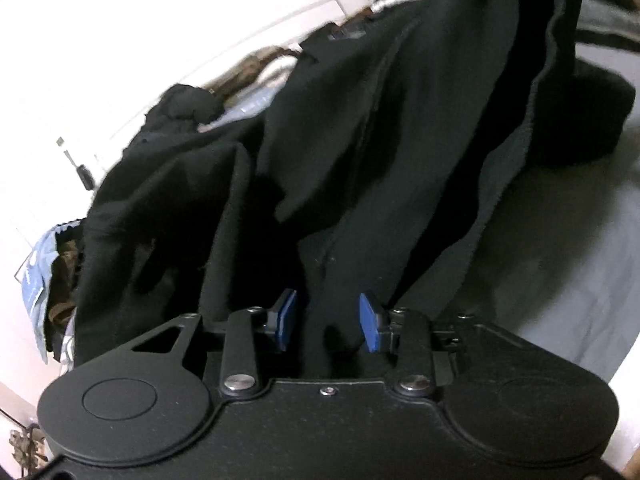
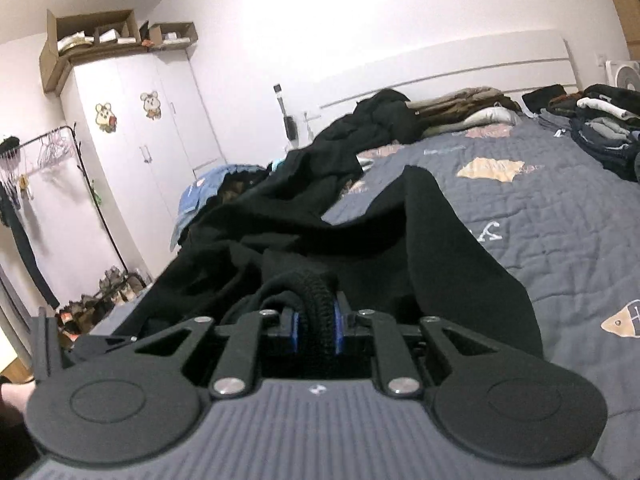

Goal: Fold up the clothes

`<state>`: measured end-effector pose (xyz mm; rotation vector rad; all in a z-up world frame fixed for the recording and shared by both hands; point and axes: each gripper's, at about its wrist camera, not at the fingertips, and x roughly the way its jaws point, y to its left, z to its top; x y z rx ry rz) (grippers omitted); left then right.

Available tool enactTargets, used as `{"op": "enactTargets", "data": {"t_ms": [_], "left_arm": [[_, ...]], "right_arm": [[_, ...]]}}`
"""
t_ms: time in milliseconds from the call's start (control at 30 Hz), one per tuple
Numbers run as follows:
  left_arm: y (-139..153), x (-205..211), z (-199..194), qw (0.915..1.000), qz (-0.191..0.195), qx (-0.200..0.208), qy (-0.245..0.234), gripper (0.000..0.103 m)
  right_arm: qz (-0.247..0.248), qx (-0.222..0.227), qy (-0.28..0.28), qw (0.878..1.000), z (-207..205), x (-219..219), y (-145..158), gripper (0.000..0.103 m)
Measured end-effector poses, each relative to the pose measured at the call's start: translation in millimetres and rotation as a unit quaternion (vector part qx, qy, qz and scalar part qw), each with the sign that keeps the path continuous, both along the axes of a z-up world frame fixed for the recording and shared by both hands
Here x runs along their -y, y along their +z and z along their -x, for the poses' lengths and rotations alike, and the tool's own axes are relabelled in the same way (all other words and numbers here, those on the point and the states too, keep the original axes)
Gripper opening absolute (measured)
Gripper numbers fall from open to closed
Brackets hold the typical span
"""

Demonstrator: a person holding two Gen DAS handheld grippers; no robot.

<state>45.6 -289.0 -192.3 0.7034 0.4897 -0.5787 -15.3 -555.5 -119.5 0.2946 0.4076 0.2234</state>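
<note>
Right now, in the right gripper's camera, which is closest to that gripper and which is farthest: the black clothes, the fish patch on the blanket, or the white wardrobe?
1. Black garment: pinched in the right gripper.
2. Fish patch: right side, on the grey bedspread.
3. White wardrobe: far left, against the wall.

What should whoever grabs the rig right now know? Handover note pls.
Left gripper: open, blue pads either side of a hanging fold of the black fleece garment, not clamped.
Right gripper: shut on the garment's ribbed black cuff.
Garment is bunched and partly draped over the grey quilted bedspread.
Done: no fold visible yet.
Left: close left, spread flat, fold. Folded stack sits at the bed's far corner.
</note>
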Motion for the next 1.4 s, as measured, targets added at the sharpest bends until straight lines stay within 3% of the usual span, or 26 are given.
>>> {"op": "enactTargets", "data": {"t_ms": [133, 233, 400, 467, 500, 533, 633, 767, 900, 1033, 1200, 1300, 1400], "left_arm": [[-8.1, 3.4, -1.8, 0.9995, -0.027, -0.010, -0.012, 0.052], [-12.4, 6.0, 2.9, 0.9987, -0.046, 0.009, -0.019, 0.061], [-23.1, 10.7, -13.5, 0.9982, -0.055, 0.022, 0.001, 0.062], [-28.8, 10.3, -19.6, 0.9979, -0.060, 0.024, 0.003, 0.054], [-29.2, 9.2, -21.0, 0.9983, -0.057, 0.015, 0.005, 0.034], [-26.4, 7.8, -23.7, 0.9989, -0.046, 0.006, 0.013, 0.016], [-9.7, 2.6, -26.2, 0.9993, -0.008, 0.011, 0.034, 0.009], [37.1, -18.4, -31.2, 0.9933, 0.095, -0.016, 0.064, 0.006], [94.2, -47.5, -26.3, 0.9774, 0.195, -0.051, 0.064, 0.006], [147.8, -73.4, -26.1, 0.9626, 0.254, -0.088, 0.033, 0.006], [200.6, -103.2, -11.0, 0.9343, 0.343, -0.097, 0.000, 0.006], [193.3, -92.1, -22.2, 0.9475, 0.304, -0.096, 0.016, 0.006], [161.1, -74.8, -48.3, 0.9583, 0.248, -0.126, 0.064, 0.006]], "right_arm": [[0.000, -0.003, 0.007, 1.000, -0.9, -2.4, -2.6, 0.015], [-0.003, -0.004, 0.015, 1.000, 0.5, 0.4, 0.4, 0.015], [0.001, 0.003, 0.036, 0.999, 5.8, -3.2, 2.9, 0.015], [0.004, 0.003, 0.040, 0.999, 6.7, -2.8, 2.8, 0.015], [0.005, 0.002, 0.041, 0.999, 6.8, -2.2, 2.3, 0.015], [0.005, 0.000, 0.040, 0.999, 6.7, -1.8, 1.6, 0.015], [0.017, -0.004, 0.037, 0.999, 7.1, -0.6, 0.7, 0.015], [0.035, -0.011, 0.033, 0.999, 7.9, 1.1, -0.2, 0.015], [0.048, -0.014, 0.030, 0.998, 9.3, 3.4, -0.3, 0.015], [0.046, 0.002, 0.044, 0.998, 17.7, 8.8, 6.4, 0.015], [0.030, 0.022, 0.049, 0.998, 26.9, 19.8, 13.8, 0.016], [0.032, 0.020, 0.041, 0.998, 23.6, 20.8, 12.4, 0.016], [0.071, 0.000, 0.038, 0.997, 13.9, 8.2, 3.4, 0.018]]}}
